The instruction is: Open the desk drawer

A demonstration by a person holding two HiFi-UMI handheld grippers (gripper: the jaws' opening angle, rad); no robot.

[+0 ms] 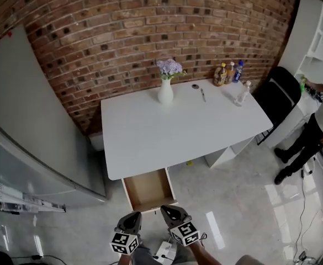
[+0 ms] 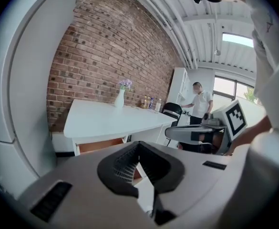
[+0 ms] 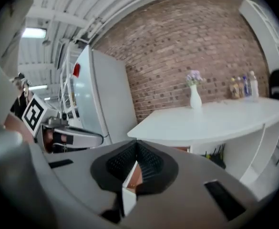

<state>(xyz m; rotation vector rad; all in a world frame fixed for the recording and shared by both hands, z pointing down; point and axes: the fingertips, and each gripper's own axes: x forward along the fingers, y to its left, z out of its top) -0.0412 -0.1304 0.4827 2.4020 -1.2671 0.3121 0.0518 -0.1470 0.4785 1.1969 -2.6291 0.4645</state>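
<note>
Fingers [image 1: 171, 211] nr open drawer [image 1: 148, 189], no contact

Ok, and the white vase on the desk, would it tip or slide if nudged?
Probably tips: the vase is tall and narrow-necked, with flowers carried high above it. It looks like glazed ceramic, so likely slick and breakable. On the smooth white desk, a low push might slide it instead.

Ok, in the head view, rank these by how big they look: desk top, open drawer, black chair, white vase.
1. desk top
2. black chair and open drawer: about alike, not ranked
3. white vase
</note>
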